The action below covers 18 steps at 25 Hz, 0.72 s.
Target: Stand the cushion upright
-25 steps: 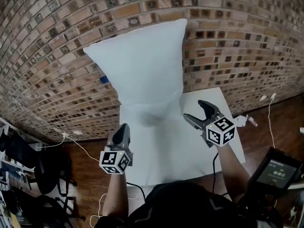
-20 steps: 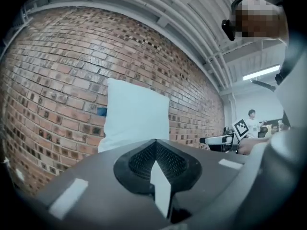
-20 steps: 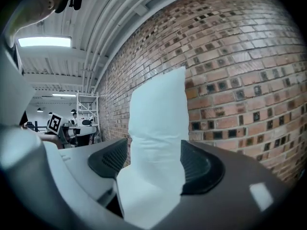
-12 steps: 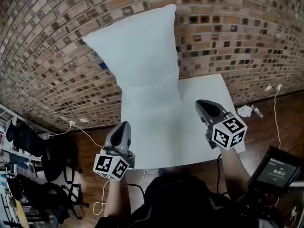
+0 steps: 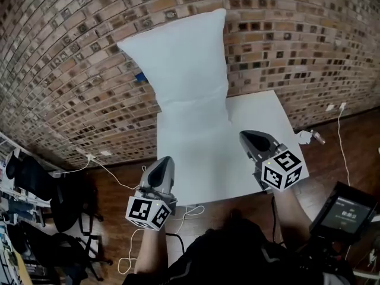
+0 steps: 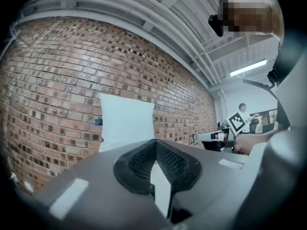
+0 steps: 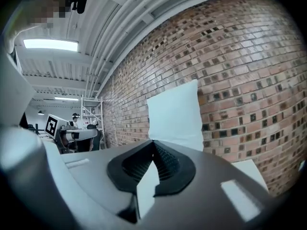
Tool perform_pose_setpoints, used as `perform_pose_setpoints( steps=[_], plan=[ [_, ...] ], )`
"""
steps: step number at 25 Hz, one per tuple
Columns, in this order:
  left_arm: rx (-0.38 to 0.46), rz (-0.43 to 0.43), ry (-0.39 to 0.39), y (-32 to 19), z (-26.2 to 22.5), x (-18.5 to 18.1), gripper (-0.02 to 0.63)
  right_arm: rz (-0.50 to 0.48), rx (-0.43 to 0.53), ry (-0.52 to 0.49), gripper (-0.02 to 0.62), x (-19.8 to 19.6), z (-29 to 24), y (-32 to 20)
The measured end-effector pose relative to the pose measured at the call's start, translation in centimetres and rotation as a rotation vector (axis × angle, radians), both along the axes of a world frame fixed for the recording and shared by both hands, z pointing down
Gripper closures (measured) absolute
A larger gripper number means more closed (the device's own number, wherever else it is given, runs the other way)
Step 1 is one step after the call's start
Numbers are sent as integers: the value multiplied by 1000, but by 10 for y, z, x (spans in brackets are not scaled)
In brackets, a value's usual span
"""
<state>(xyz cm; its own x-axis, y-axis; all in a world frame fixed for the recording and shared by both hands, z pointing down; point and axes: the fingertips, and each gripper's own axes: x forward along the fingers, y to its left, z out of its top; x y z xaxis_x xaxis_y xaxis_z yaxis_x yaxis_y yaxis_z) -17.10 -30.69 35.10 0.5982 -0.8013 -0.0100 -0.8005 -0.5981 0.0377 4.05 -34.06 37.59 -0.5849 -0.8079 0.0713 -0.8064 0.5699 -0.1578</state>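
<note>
One red-brown brick wall [image 5: 71, 70] fills the far side of the scene, with dark wooden floor [image 5: 119, 189] at its foot. A square white table [image 5: 261, 117] stands against the wall. On the far left part of the table stands a large, plain white rectangular cushion [image 5: 184, 64]. It is upright on one short edge, and its back leans against the bricks.

Two hand-held grey grippers with black-and-white marker cubes point towards the cushion from the near side, both well apart from it. The left gripper [image 5: 164, 161] hovers at the table's near left corner. Its jaws are pressed together with nothing between them. The right gripper [image 5: 247, 136] hovers over the near right part of the table. Its jaws have just been closing and now meet, also with nothing between them.

A thin white cable [image 5: 113, 170] trails across the floor to the left of the table.
</note>
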Motion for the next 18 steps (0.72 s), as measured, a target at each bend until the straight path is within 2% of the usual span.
perform_pose_setpoints(
  steps=[5, 8, 12, 18],
  plan=[
    [-9, 33, -8, 31, 3, -30, 597, 56, 6, 44, 589, -32, -7, 38],
    [-25, 26, 15, 45, 7, -48, 597, 66, -3, 42, 589, -52, -8, 64],
    [-23, 24, 2, 58, 14, -52, 597, 80, 12, 75, 589, -62, -16, 90],
    [-59, -73, 9, 84, 39, -41, 597, 127, 14, 60, 589, -50, -9, 118]
  ],
)
